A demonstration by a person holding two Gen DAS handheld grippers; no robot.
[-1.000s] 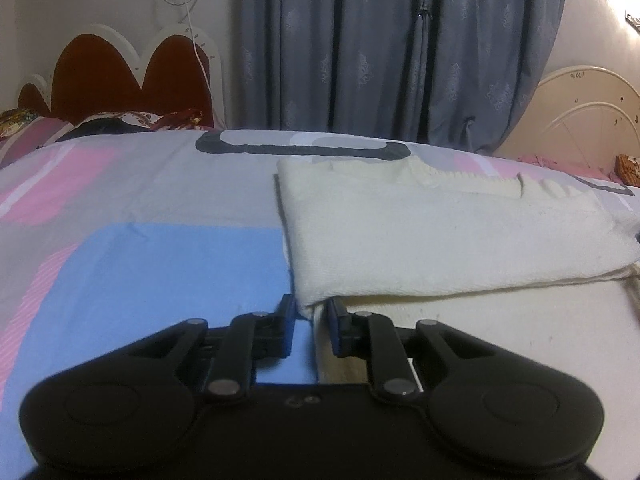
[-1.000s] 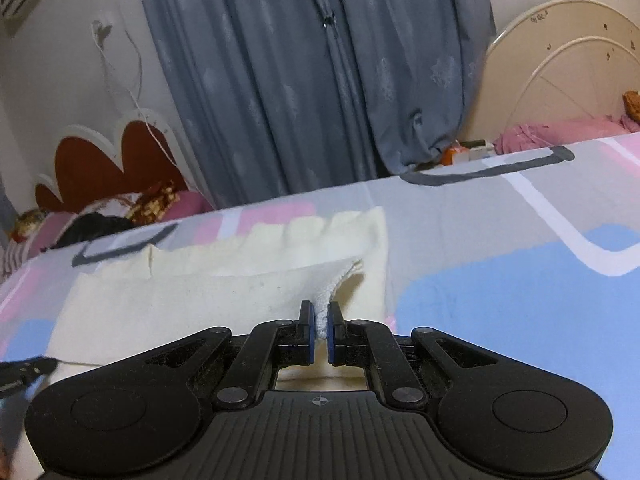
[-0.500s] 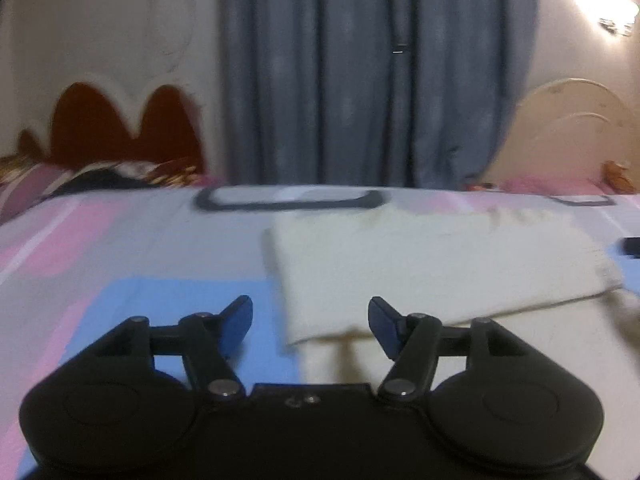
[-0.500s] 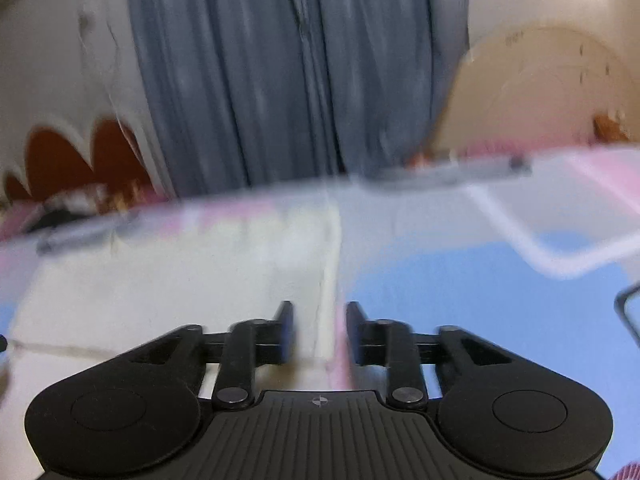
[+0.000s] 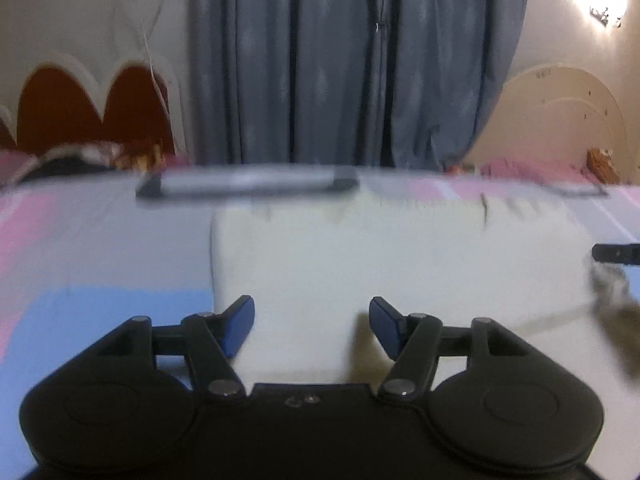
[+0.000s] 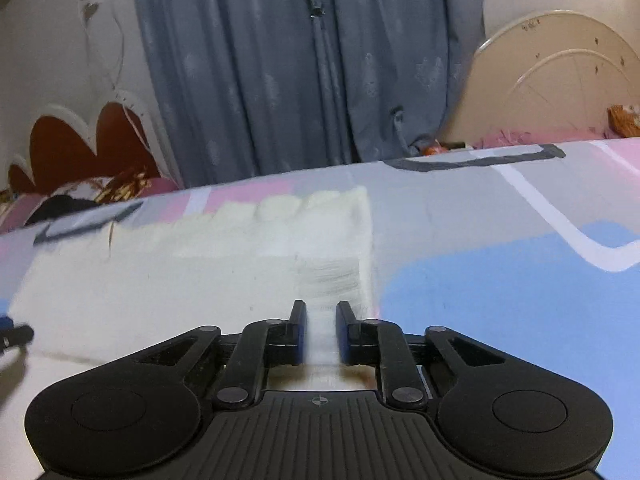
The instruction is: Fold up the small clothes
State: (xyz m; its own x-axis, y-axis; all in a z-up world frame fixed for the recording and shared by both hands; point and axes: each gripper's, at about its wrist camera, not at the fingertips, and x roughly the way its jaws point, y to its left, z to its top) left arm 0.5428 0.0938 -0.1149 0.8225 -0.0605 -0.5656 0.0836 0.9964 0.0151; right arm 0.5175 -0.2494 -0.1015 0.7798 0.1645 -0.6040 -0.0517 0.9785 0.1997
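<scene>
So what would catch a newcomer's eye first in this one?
The cream garment lies folded flat on the pastel-patterned bedspread, filling the middle of both views. The left gripper hangs open over its near edge. Behind the bed, grey-blue curtains fill the wall.

Left gripper: matte black plastic body, two round lobes with shallow disc recesses, angled link bars, silver round pivot screws, blue pads on inner finger faces, two small marks at centre of body.

Right gripper: same black build, ribbed centre panel with small crosshair mark, silver pivot screws, triangular cut-outs in lobes, straight black fingers with blue pads.
</scene>
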